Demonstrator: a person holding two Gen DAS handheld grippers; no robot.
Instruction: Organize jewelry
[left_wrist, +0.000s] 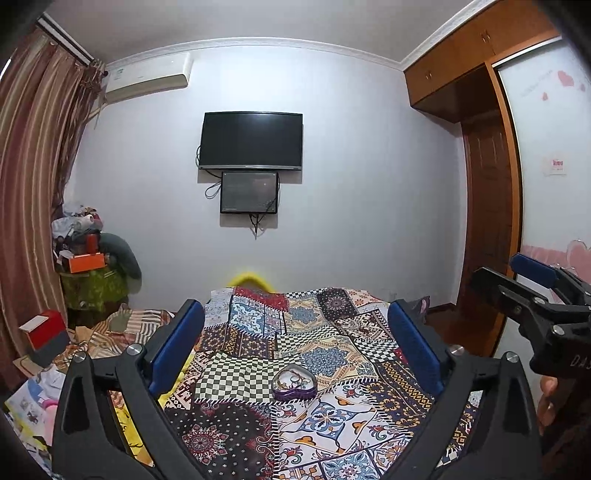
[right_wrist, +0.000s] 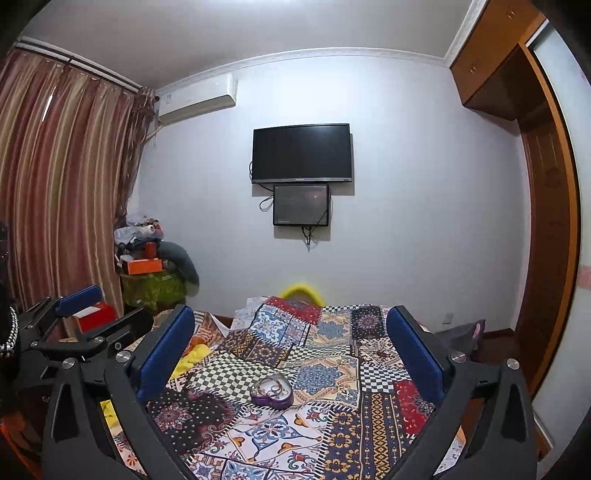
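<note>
Left wrist view: the left gripper (left_wrist: 295, 354) points out over a bed, its two blue-padded fingers (left_wrist: 177, 343) spread wide, one at each side of the picture, with nothing between them but the bedcover.
Right wrist view: the right gripper (right_wrist: 291, 354) is likewise wide open, its blue pads (right_wrist: 415, 354) far apart and clear of everything.
Jewelry box: a small heart-shaped box (left_wrist: 294, 382), purple-walled and without a lid, sits on the patchwork bedcover (left_wrist: 332, 332). It lies ahead of both grippers, between the lines of their fingers but beyond the tips, touched by neither.
Box contents: rings or bangles and small gold-toned pieces lie inside; they are too small to tell apart.
Box in the right view: the same box (right_wrist: 272, 391) rests a little left of centre, on the seam between a checked patch and a floral one.
Grippers together: each shows in the other's camera, the right one at the right edge of the left view (left_wrist: 517, 288), the left one at the left edge of the right view (right_wrist: 107, 310); both stand side by side, apart.
Hand: part of a hand (left_wrist: 548, 398) grips the right tool's handle.
Room: a dark television (left_wrist: 251, 141) hangs on the far wall above a smaller screen (left_wrist: 249, 192); striped curtains (left_wrist: 29, 184) fall at the left, a wooden wardrobe (left_wrist: 476, 48) stands at the right.
</note>
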